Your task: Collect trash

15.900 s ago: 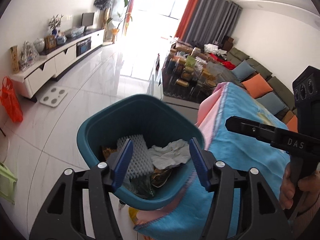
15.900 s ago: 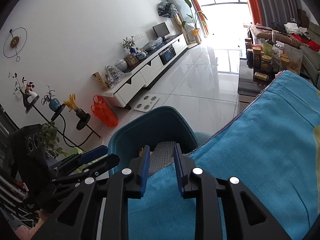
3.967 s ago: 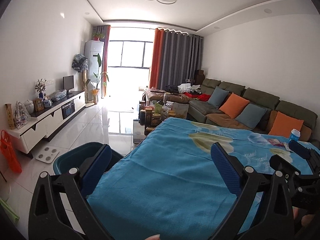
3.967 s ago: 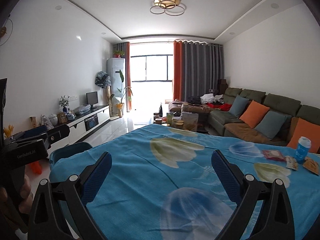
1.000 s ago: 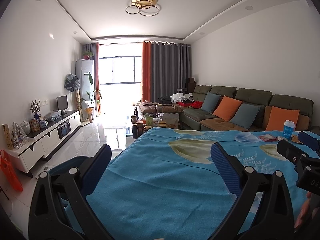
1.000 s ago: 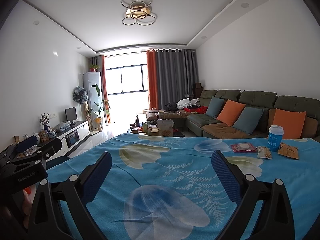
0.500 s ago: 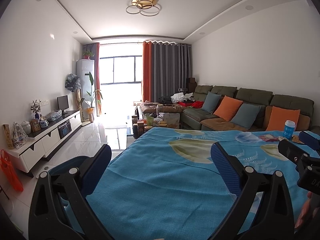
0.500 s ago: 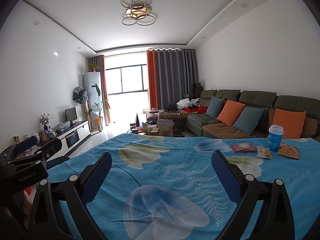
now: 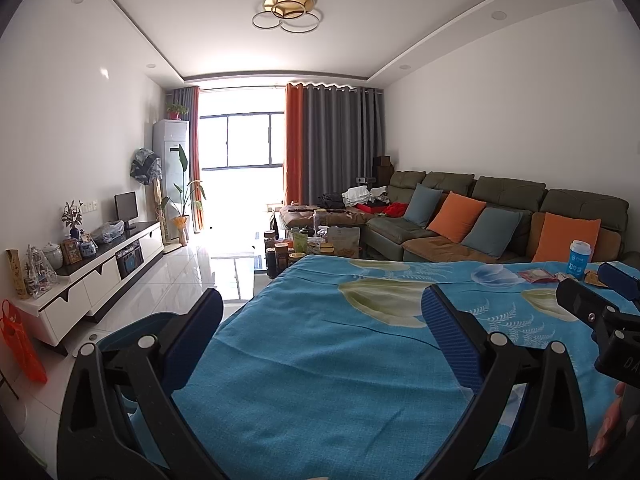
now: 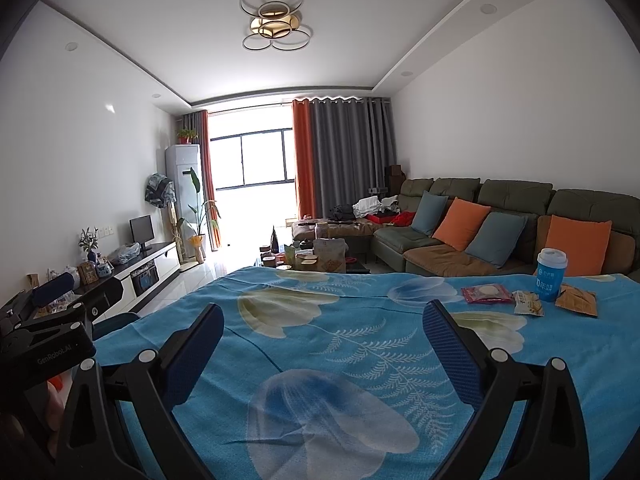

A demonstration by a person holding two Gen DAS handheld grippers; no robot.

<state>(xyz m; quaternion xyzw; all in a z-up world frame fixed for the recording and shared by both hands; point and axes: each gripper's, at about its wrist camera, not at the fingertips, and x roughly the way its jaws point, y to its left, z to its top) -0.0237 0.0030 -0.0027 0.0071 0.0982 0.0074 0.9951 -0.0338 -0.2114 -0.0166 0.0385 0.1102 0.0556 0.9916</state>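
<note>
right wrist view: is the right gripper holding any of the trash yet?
No: the right gripper is wide open and empty above the tablecloth, with the blue cup and wrappers far off.

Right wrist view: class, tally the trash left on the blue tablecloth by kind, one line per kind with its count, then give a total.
Cup: 1
Red packet: 1
Pale wrapper: 1
Brown packet: 1
Total: 4
</note>
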